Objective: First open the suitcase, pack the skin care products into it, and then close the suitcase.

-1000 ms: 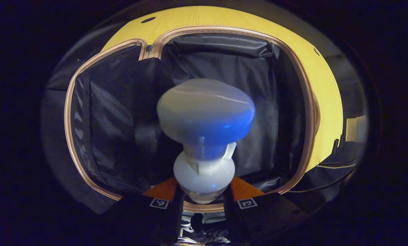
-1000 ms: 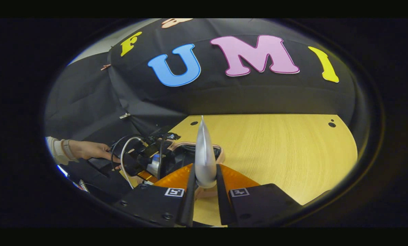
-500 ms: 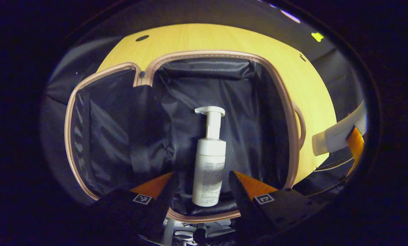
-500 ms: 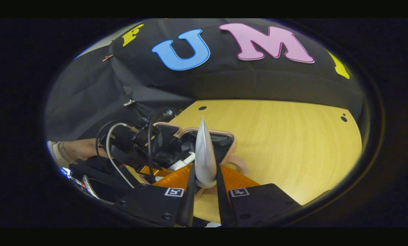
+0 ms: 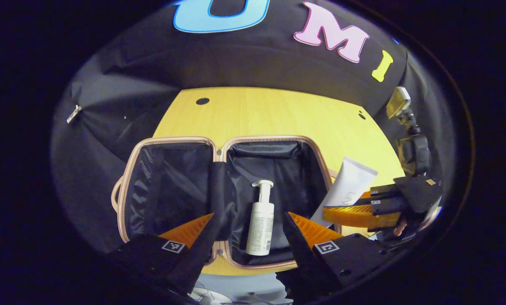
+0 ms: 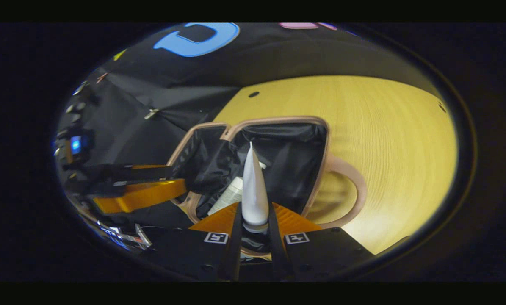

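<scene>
Looking along my left gripper (image 5: pixel 246 220) in the left gripper view, I see its fingers spread wide with nothing between them, so that hand is free. Beyond them the suitcase (image 5: pixel 128 182) lies flat and open on the yellow table (image 5: pixel 269 114), both dark-lined halves facing up and the pale zipper rim running round each. A white pump bottle (image 5: pixel 260 224) lies on its side in the right-hand half, pump head pointing toward the far wall; I judge it packed, lying flat so the case can fold over it. To the right, my other hand's gripper (image 5: pixel 365 205) comes in over the case's edge, holding a white tube (image 5: pixel 347 188) tilted with its crimped end up, just above the rim of that same half. In the right gripper view, my right gripper (image 6: pixel 254 220) has both fingers pressed on the tube (image 6: pixel 253 190), which I see edge-on as a thin blade; holding it near the cap end keeps the flat body free to slide in. It points at the half that holds the bottle (image 6: pixel 229 197), part of which seems to show beside the tube, though the lining is too dark to be sure. The curved handle (image 6: pixel 350 186) lies on the table at the right. At the left, the free gripper (image 6: pixel 140 197) hangs beside the case. Closing is not yet begun.
</scene>
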{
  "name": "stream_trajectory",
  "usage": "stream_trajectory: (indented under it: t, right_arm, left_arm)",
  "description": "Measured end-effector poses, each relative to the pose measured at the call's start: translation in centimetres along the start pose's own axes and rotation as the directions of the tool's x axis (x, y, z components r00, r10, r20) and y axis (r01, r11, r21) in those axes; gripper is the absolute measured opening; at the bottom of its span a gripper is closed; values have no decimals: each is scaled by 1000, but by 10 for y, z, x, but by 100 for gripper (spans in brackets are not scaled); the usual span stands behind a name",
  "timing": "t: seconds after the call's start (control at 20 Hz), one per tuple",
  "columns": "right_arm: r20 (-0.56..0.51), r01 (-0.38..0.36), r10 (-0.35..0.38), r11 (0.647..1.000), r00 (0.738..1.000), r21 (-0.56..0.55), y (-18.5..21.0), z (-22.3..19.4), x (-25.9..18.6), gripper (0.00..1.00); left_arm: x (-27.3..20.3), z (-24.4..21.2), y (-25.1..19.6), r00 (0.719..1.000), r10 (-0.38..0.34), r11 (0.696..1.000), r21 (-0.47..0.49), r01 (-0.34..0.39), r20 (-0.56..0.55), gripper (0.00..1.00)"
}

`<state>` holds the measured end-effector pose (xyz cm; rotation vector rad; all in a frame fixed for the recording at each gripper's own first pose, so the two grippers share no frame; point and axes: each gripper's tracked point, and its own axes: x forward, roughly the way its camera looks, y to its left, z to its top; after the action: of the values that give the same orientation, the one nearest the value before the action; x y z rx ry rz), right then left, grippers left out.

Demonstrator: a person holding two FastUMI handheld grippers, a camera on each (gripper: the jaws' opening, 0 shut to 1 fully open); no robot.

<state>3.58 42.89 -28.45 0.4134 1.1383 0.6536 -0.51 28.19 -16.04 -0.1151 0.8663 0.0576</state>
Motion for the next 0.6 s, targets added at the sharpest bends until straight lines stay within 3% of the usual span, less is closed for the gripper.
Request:
stream_trajectory:
  t: [0.15, 0.25, 0.3, 0.35, 0.45, 0.5, 0.55, 0.6]
  right_arm:
    - [-115, 25, -15, 996, 993, 80, 0, -19, 22, 34]
    - [-171, 52, -25, 987, 985, 150, 0, -31, 34, 28]
    - [-183, 61, -26, 980, 983, 190, 2, -33, 40, 40]
    - [-195, 74, -31, 973, 980, 217, 0, -36, 43, 39]
    - [-199, 98, -48, 964, 979, 247, -5, -35, 46, 28]
    - [-200, 106, -54, 960, 978, 258, -5, -35, 46, 28]
    - [-197, 112, -60, 959, 978, 261, -6, -34, 45, 40]
    - [-193, 116, -66, 958, 979, 261, -6, -34, 43, 28]
  left_arm:
    - [-17, -5, 7, 997, 9, 1000, -7, -8, 77, 95]
    - [-27, -13, 12, 996, 17, 1000, -23, -15, 90, 95]
    - [-30, -18, 17, 996, 25, 999, -43, -22, 88, 95]
    - [-32, -21, 22, 996, 33, 998, -60, -28, 87, 95]
    - [-36, -27, 33, 995, 47, 995, -94, -39, 87, 95]
    - [-36, -30, 40, 995, 54, 993, -110, -44, 85, 95]
    - [-34, -32, 47, 995, 59, 990, -132, -47, 86, 95]
    - [-32, -36, 55, 995, 61, 985, -166, -46, 83, 95]
